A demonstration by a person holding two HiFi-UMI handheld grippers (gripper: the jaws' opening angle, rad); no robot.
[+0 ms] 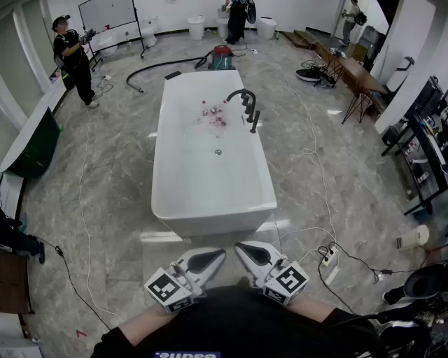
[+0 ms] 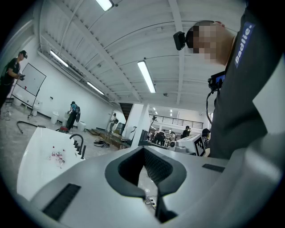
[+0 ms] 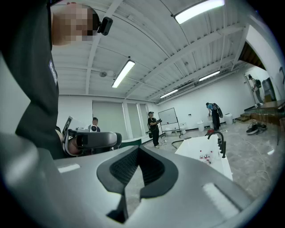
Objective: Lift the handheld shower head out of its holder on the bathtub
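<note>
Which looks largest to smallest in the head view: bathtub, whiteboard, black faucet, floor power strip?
1. bathtub, by far
2. whiteboard, though it stands far back, so it shows small
3. black faucet
4. power strip
The last two look close in size, so their order is unsure.

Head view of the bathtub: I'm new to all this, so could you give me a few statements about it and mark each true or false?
1. The white bathtub has a black faucet on its rim. True.
2. The right gripper holds something. False: it is shut on nothing, close to the person's body.
3. Some small items lie inside the tub near the faucet. True.
4. The left gripper reaches over the tub. False: it sits short of the tub's near end.
</note>
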